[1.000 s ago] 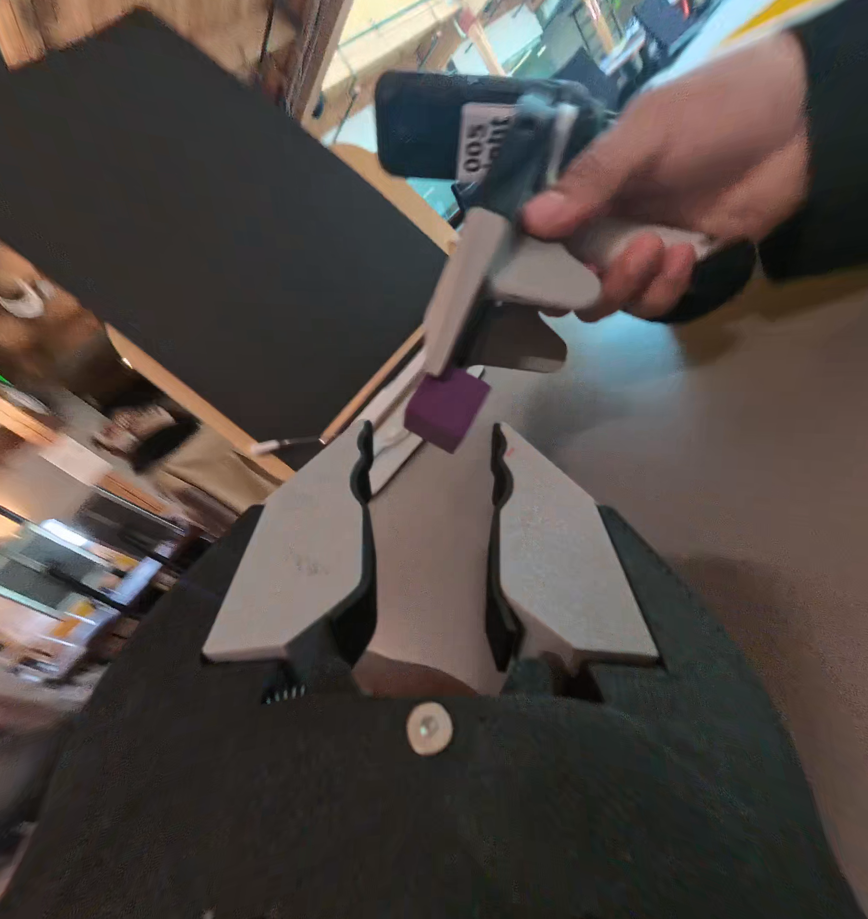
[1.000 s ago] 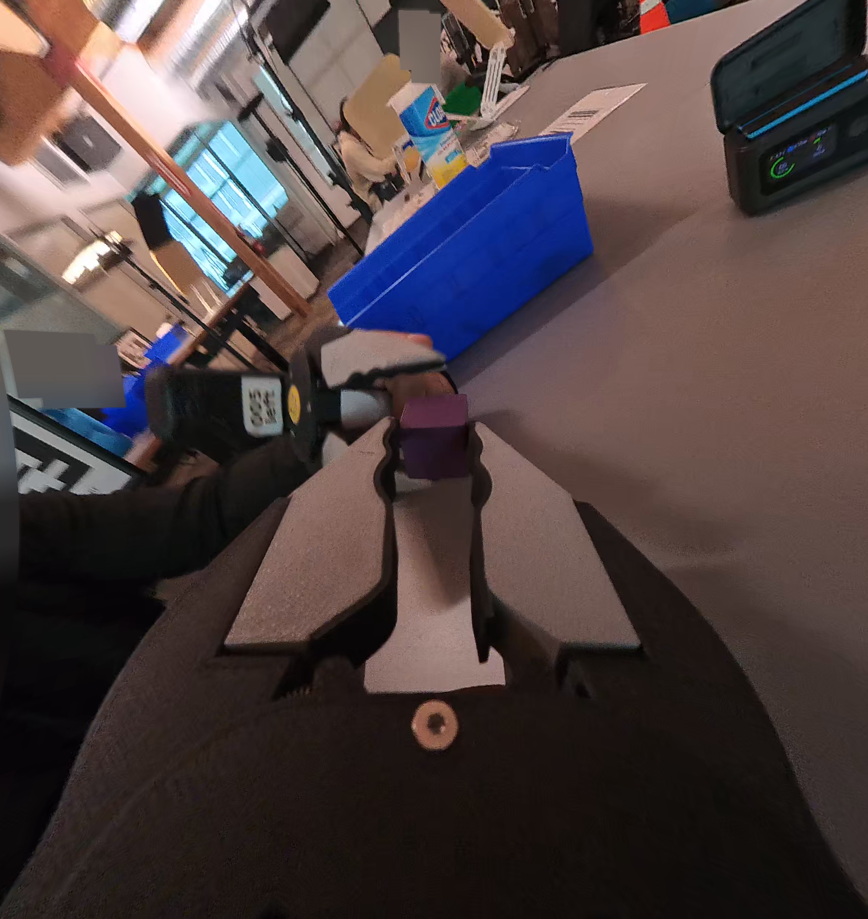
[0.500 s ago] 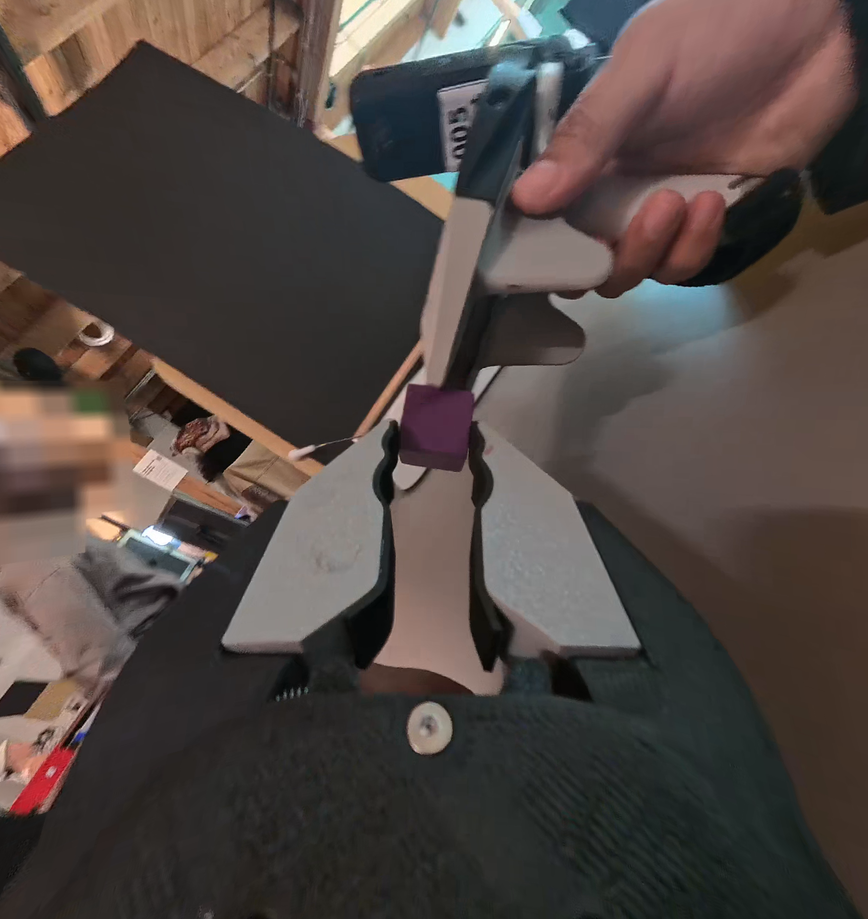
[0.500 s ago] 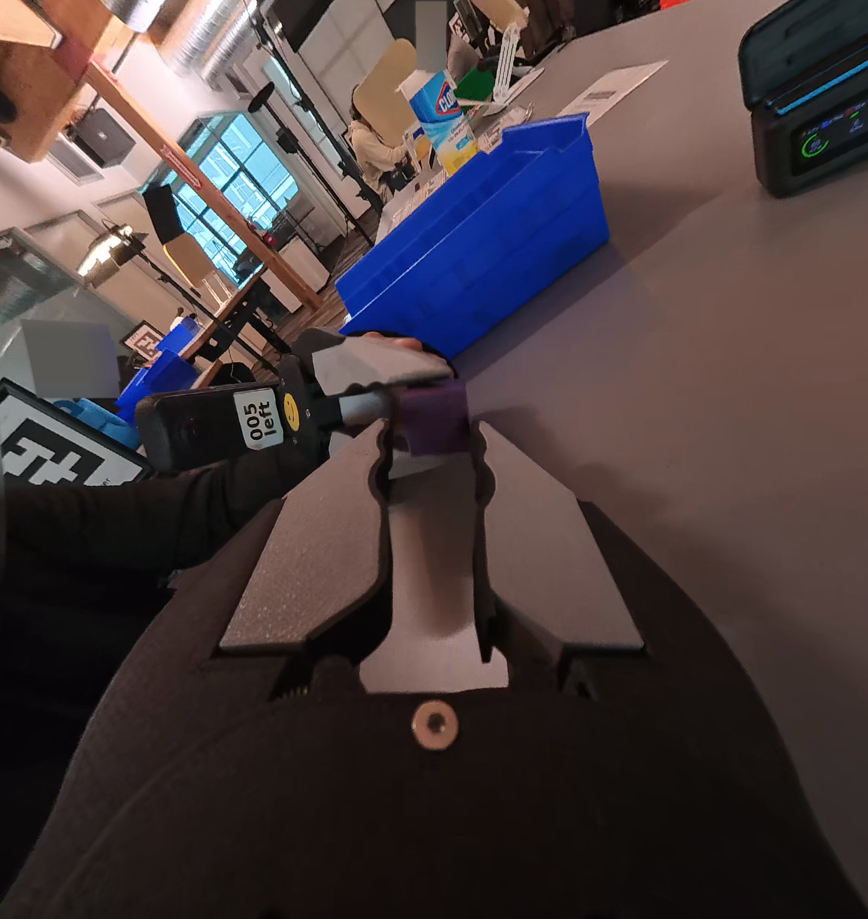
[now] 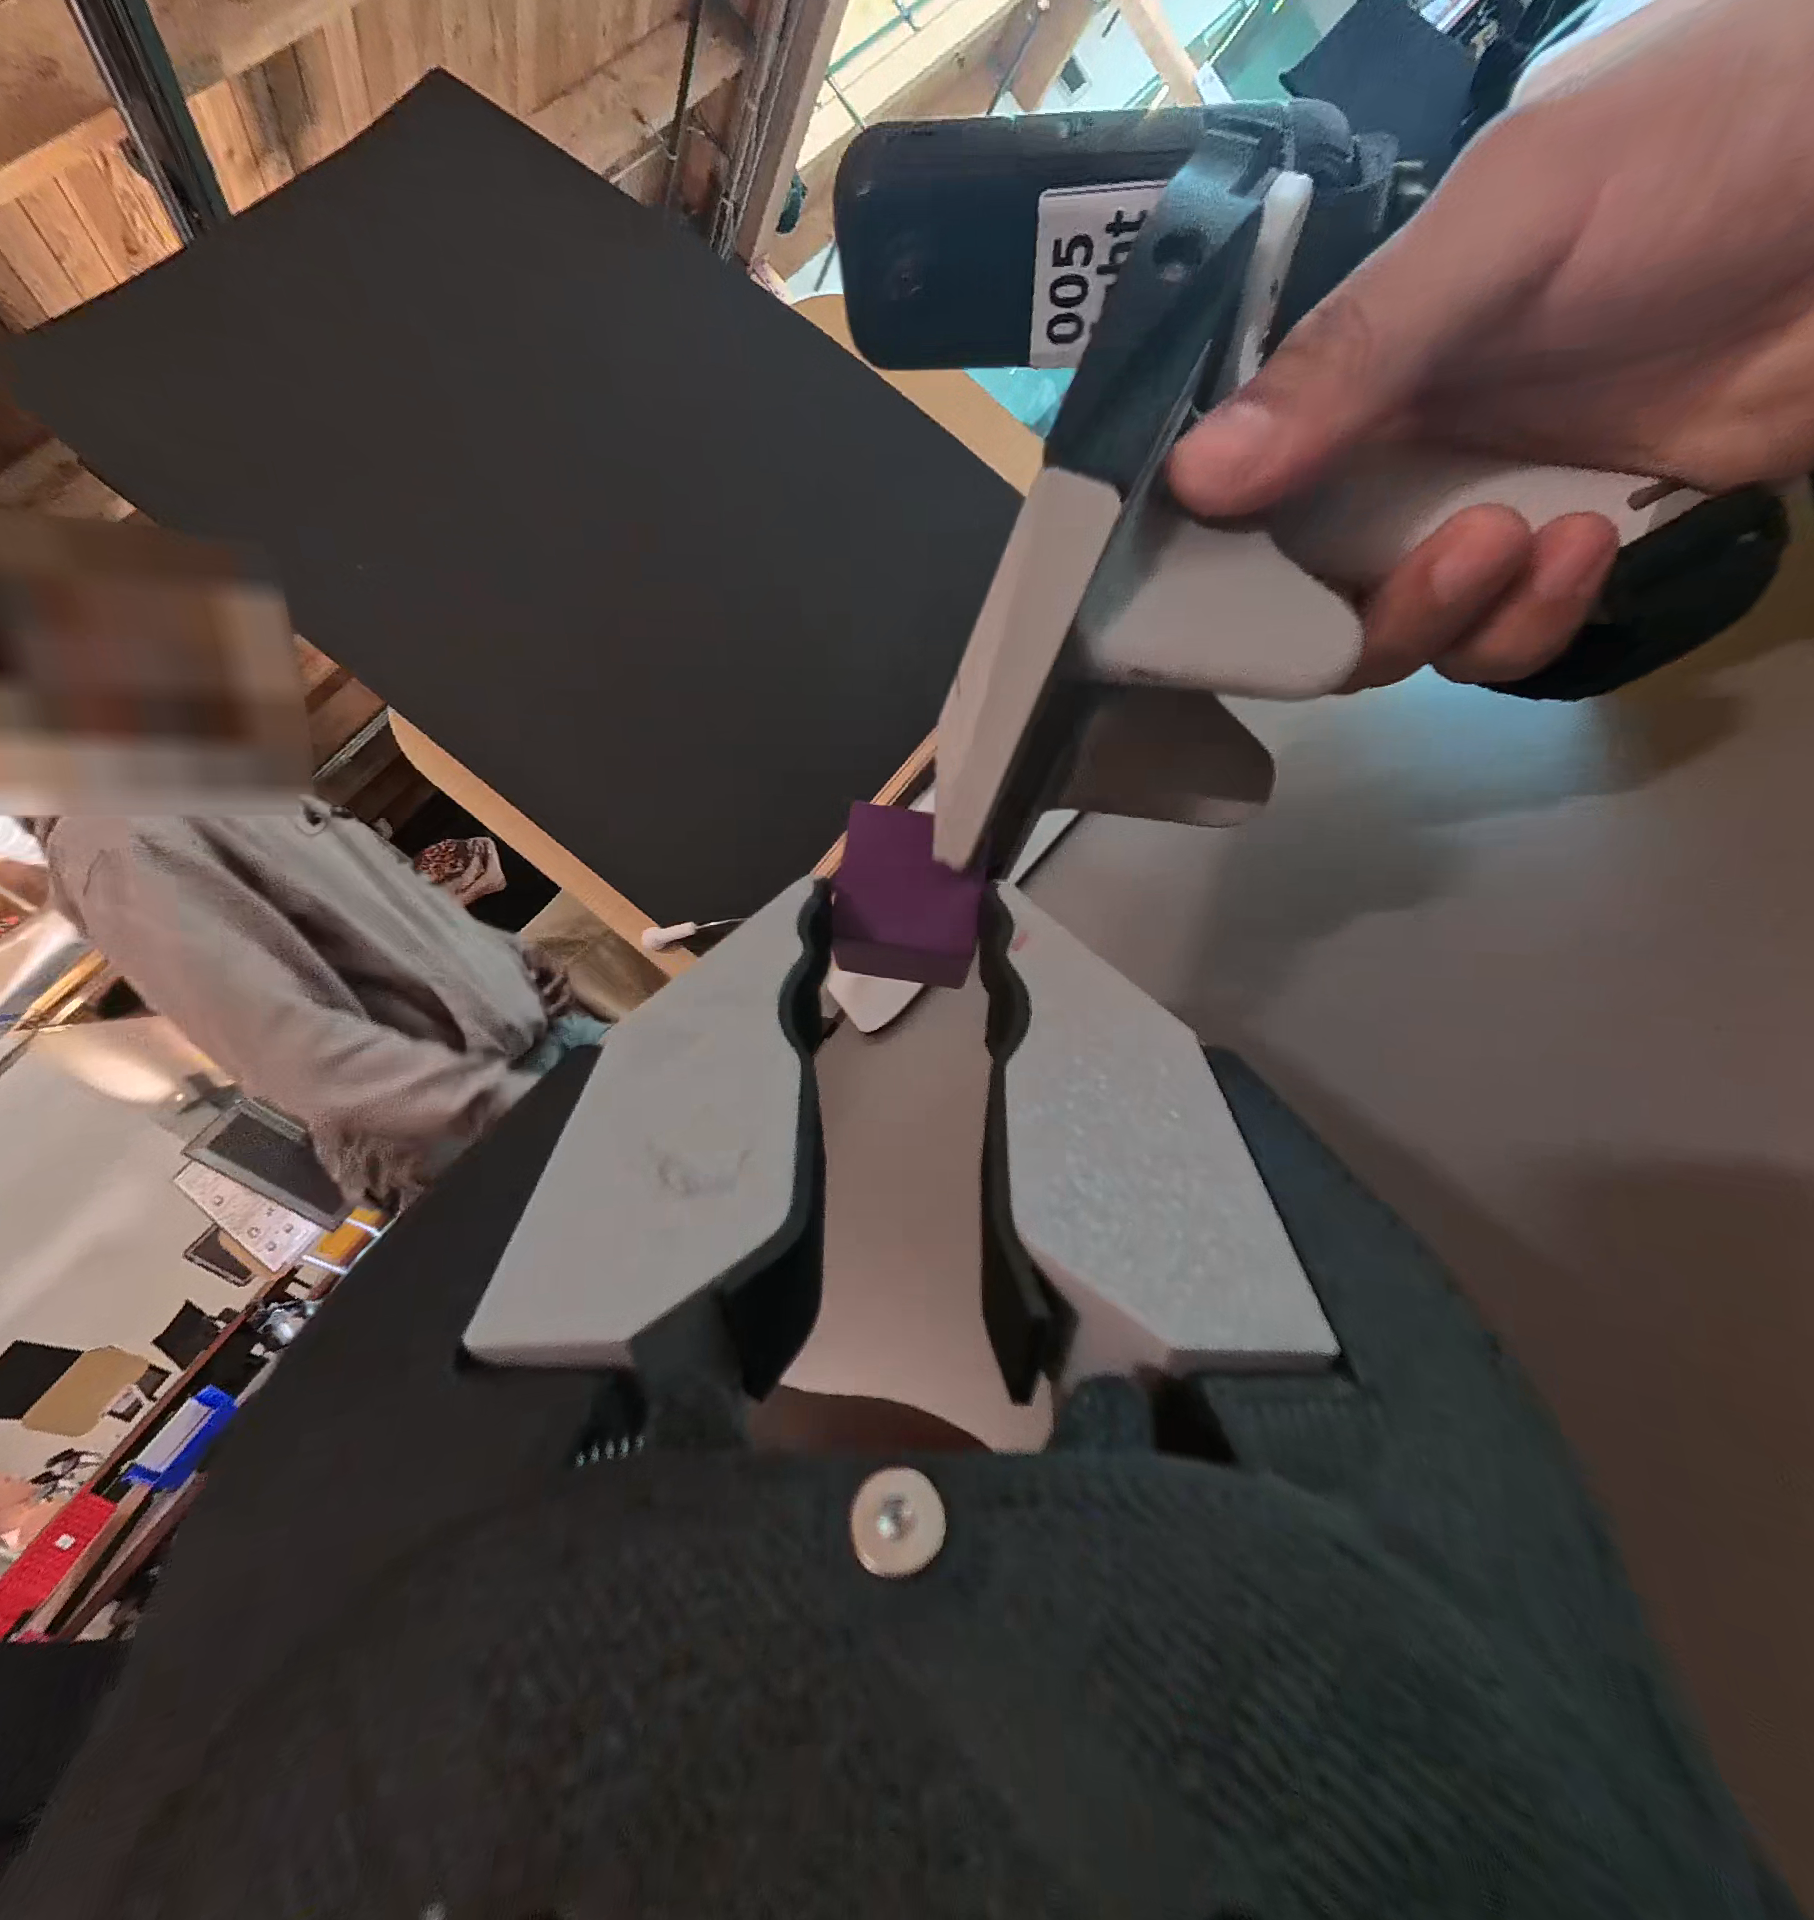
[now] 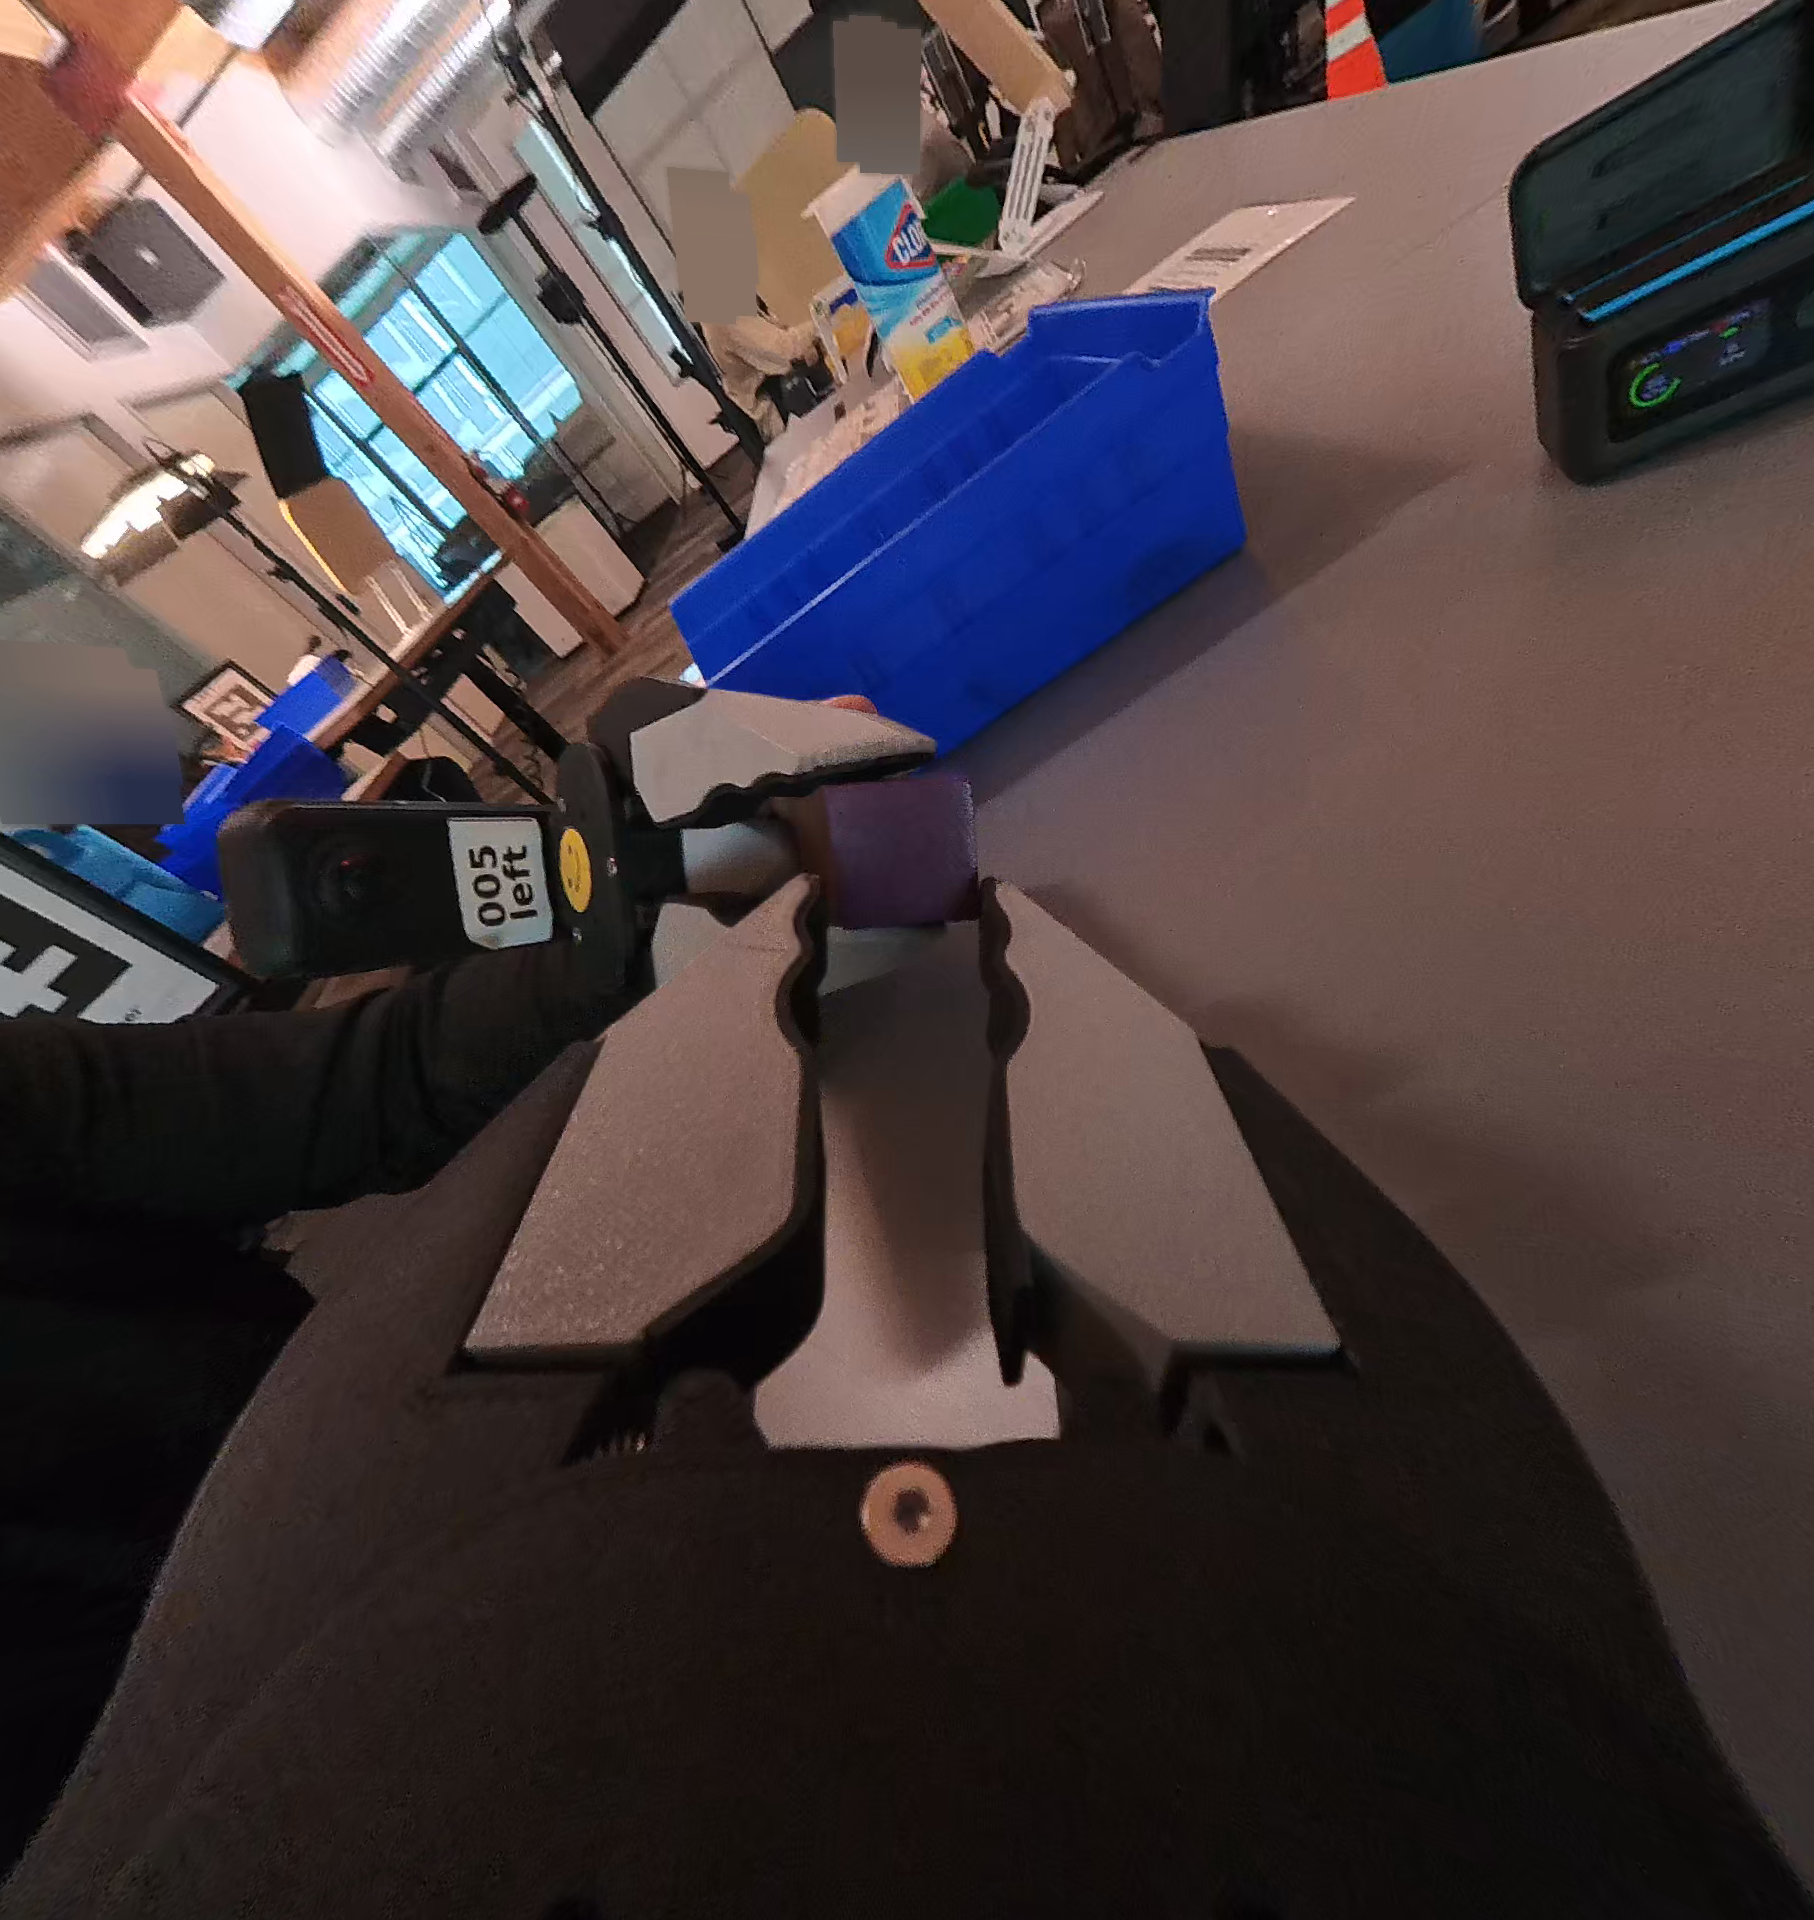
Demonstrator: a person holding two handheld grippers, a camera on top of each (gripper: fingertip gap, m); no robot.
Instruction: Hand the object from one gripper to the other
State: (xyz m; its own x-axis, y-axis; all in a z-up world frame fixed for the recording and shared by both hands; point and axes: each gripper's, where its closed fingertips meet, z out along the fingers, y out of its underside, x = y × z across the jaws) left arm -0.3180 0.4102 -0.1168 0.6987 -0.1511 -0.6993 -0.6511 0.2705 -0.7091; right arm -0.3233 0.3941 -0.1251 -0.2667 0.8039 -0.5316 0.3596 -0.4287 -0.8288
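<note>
A small purple cube [image 5: 903, 920] is held in the air above the grey table [image 6: 1505, 883]. My left gripper [image 5: 898, 914] is shut on its two sides. My right gripper [image 6: 895, 899] is shut on the same cube [image 6: 898, 852], crosswise to the left one. In the left wrist view, the right gripper's fingers [image 5: 996, 675] come down from the upper right, one on top of the cube and one beneath it. In the right wrist view, the left gripper's fingers [image 6: 768, 743] reach in from the left. A bare hand [image 5: 1557, 312] holds the right gripper.
A blue bin [image 6: 986, 540] stands on the table behind the grippers. An open black case with a lit screen [image 6: 1703, 353] is at the far right. A wipes canister [image 6: 892, 291] stands beyond the bin. A black panel [image 5: 518, 468] and a person in grey [image 5: 290, 987] are at the left. Both grippers' tips are close together, under 4 cm apart.
My left gripper was open with the cube just ahead of it. It moved onto the cube and closed on it. The right gripper has kept its grip throughout.
</note>
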